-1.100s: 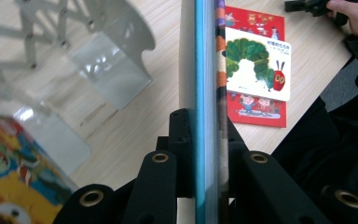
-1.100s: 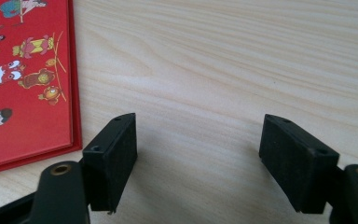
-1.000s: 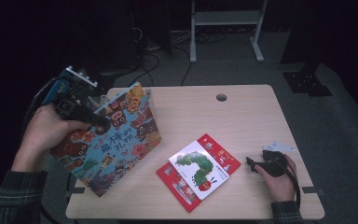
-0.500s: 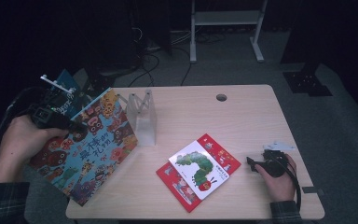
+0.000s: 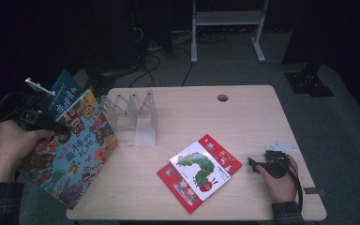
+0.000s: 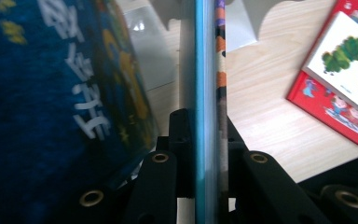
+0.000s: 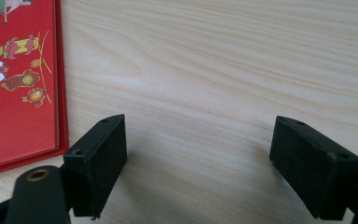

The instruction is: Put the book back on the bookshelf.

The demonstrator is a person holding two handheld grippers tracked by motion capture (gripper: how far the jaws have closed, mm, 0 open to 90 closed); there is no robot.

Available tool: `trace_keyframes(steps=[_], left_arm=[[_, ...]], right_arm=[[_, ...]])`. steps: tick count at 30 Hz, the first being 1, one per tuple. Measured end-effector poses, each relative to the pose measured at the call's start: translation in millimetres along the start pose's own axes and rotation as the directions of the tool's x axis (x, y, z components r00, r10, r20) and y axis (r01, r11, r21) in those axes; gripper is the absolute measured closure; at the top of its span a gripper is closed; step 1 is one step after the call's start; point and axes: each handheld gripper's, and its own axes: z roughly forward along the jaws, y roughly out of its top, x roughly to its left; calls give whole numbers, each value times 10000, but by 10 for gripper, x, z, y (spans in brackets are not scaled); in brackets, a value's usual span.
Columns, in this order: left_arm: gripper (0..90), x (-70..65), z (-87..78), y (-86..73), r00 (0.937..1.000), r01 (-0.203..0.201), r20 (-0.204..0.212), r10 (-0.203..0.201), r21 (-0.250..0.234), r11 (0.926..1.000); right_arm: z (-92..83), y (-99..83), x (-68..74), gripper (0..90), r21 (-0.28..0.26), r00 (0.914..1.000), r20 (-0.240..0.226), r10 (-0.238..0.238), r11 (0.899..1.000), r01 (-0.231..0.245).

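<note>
A thin, glossy picture book (image 5: 72,150) with a flat cover is pinched between the jaws of the left gripper (image 6: 205,163), beyond the left edge of the pale wood-grain bench (image 5: 243,117). The right gripper's (image 7: 198,168) jaws are spread over bare wood. Dark floor lies beyond.

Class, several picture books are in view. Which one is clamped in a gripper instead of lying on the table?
The monster-covered book at the table's left edge, clamped by the left gripper. The caterpillar book and the red book under it lie flat, untouched.
</note>
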Motion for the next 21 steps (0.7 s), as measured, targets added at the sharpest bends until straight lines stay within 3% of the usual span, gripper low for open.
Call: trace_keyframes(steps=[7, 13, 21], left_arm=[[805, 49, 55, 49, 9975, 510, -478, -517, -161, 9986], [806, 24, 101, 185, 9955, 563, -746, -578, -220, 9982], [806, 20, 186, 365, 9907, 921, -984, -944, -280, 9954]], right_arm=[[0, 0, 0, 178, 0, 10000, 2, 1, 10000, -1], [0, 0, 0, 178, 1, 10000, 2, 1, 10000, -1], [0, 0, 0, 178, 2, 10000, 3, -3, 10000, 3]])
